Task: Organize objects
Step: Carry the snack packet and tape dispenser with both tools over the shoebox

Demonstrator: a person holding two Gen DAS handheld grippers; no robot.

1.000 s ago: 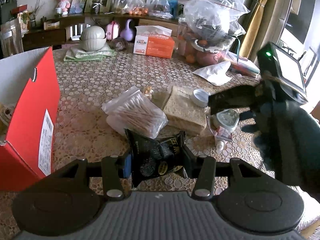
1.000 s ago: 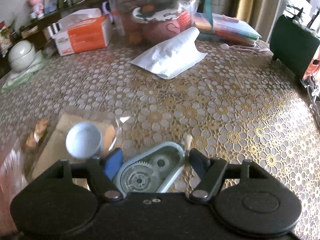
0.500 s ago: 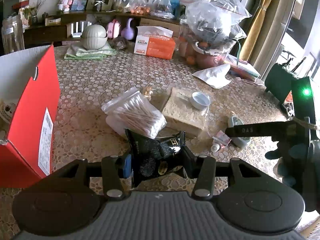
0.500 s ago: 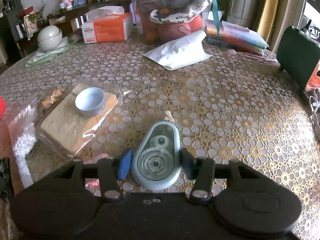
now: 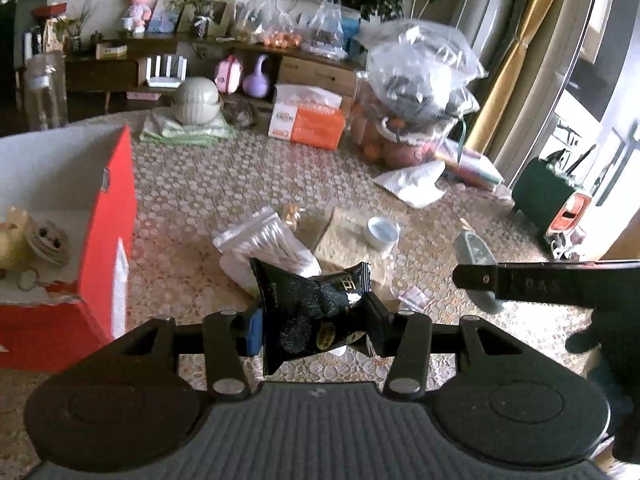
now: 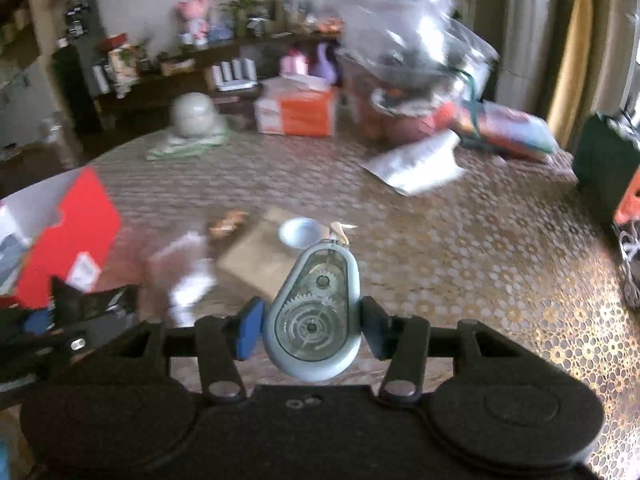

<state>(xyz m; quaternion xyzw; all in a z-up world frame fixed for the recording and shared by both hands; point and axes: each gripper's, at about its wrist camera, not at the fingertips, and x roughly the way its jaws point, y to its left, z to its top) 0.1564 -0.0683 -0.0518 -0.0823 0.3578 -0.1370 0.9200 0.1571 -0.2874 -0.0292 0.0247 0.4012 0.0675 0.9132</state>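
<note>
Box (image 5: 108,220): red, open, at the table's left edge; small trinkets inside, one pale and round with dark eyes.
Left gripper (image 5: 314,322): fingers pinch a black packet (image 5: 316,312) between blue pad and dark pad; packet crumpled, held clear of the table.
Swabs (image 5: 272,240): clear bag of cotton swabs lying just past the packet, on the lace tablecloth (image 5: 208,184).
Board (image 5: 344,236): flat tan slab in clear wrap, right of the swabs; a small pale bowl (image 5: 382,232) sits on it.
Snack (image 5: 294,212): small wrapped orange-brown item, touching the board's far left corner.
Right gripper (image 6: 312,330): fingers pressed on a grey-blue tape dispenser (image 6: 314,312), gears visible through its clear face, nose pointing away; lifted off the table. Jaws have just been closing, with the dispenser between them.
Same dispenser, left view (image 5: 476,256): held up at right, above the cloth, behind the right gripper's dark finger.
Far table: pale lidded pot (image 5: 198,100) on folded cloth, orange tissue box (image 5: 308,122), heaped clear bags (image 5: 420,76), white pouch (image 5: 414,184).
Right view: blurred.
</note>
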